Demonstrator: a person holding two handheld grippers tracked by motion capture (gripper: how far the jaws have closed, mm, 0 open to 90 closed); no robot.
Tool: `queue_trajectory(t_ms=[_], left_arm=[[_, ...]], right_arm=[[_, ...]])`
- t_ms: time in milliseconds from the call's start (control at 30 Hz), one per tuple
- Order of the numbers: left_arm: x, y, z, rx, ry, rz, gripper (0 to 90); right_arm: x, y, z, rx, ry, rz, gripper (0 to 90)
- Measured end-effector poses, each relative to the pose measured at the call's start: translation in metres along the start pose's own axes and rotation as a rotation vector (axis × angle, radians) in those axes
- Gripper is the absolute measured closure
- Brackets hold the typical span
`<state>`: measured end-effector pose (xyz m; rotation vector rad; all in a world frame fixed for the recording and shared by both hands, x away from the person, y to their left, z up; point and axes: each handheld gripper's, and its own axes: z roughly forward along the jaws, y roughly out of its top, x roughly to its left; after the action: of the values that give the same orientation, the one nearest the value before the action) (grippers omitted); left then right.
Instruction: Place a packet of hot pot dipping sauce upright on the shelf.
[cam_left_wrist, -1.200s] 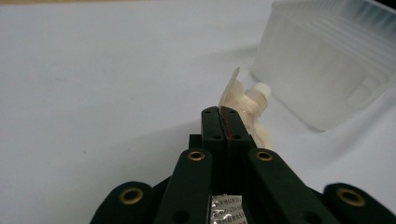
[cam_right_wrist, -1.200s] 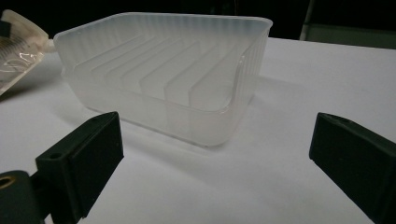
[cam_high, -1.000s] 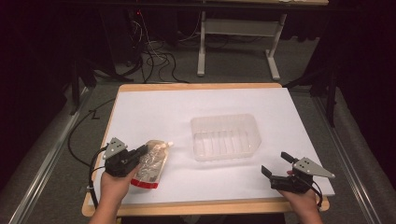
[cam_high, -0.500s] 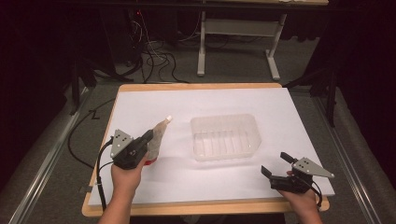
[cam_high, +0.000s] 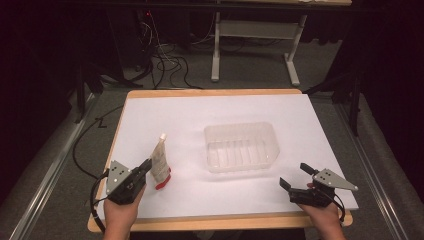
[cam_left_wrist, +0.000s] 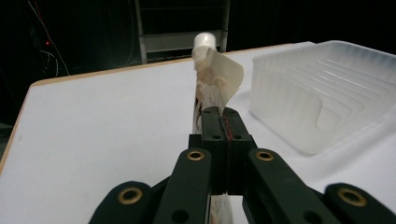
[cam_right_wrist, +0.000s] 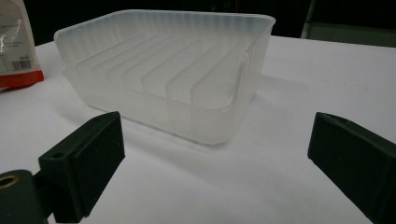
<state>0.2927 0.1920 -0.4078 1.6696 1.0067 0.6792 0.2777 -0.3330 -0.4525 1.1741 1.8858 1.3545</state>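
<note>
The left hand-held gripper (cam_high: 145, 167) sits near the worktop's front left corner, its hand (cam_high: 119, 216) and forearm reaching in over the front edge. Its jaws point toward the far edge and slightly right, pressed close together with a thin pouch (cam_left_wrist: 211, 88) pinched between them. The right hand-held gripper (cam_high: 296, 175) sits near the front right corner, seemingly low over the surface. Its hand (cam_high: 324, 218) grips it from behind, and its jaws stand wide apart, aimed left and toward the far edge.

L gripper (cam_left_wrist: 219, 126) clamps pouch (cam_left_wrist: 212, 84) upright, clear tray (cam_left_wrist: 322, 93) just beside.
</note>
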Motion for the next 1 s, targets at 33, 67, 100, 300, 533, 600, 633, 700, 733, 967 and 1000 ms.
queue_trajectory(t_ms=[33, 67, 100, 300, 533, 600, 633, 700, 733, 967, 1000], left_arm=[[-0.002, -0.002, -0.003, -0.004, -0.001, -0.001, 89.7], [-0.002, -0.002, -0.003, -0.004, -0.001, -0.001, 89.6], [-0.006, -0.006, -0.007, -0.002, -0.003, -0.003, 89.6], [-0.017, -0.011, -0.01, 0.031, 0.008, 0.053, 87.7], [-0.019, -0.013, -0.007, 0.051, 0.016, 0.059, 74.7], [-0.019, -0.014, -0.005, 0.06, 0.015, 0.068, 68.7], [-0.019, -0.014, -0.004, 0.068, 0.016, 0.071, 68.7], [-0.019, -0.015, 0.0, 0.099, 0.018, 0.082, 64.1], [-0.019, -0.016, 0.002, 0.11, 0.022, 0.085, 62.7], [-0.014, -0.02, 0.016, 0.181, -0.008, 0.045, 78.1], [-0.014, -0.02, 0.017, 0.187, 0.0, 0.049, 78.1]], right_arm=[[0.0, 0.0, 0.001, -0.001, -0.002, -0.007, 4.0], [0.0, 0.0, 0.001, 0.0, 0.0, -0.007, 4.0], [0.0, 0.001, 0.001, -0.001, -0.001, -0.007, 4.0], [-0.002, 0.001, 0.0, -0.006, -0.005, -0.001, 4.0], [-0.003, 0.0, -0.001, -0.005, -0.003, 0.001, 4.0], [-0.003, 0.001, 0.0, -0.006, -0.003, 0.0, 4.0], [-0.003, 0.001, 0.0, -0.005, -0.003, 0.0, 4.0], [-0.003, 0.0, 0.001, -0.001, -0.003, 0.003, 4.0], [-0.003, 0.0, 0.001, 0.001, -0.003, 0.003, 4.0], [-0.001, 0.0, 0.002, 0.007, -0.001, -0.002, 4.0], [-0.001, 0.0, 0.003, 0.007, -0.001, -0.006, 4.0]])
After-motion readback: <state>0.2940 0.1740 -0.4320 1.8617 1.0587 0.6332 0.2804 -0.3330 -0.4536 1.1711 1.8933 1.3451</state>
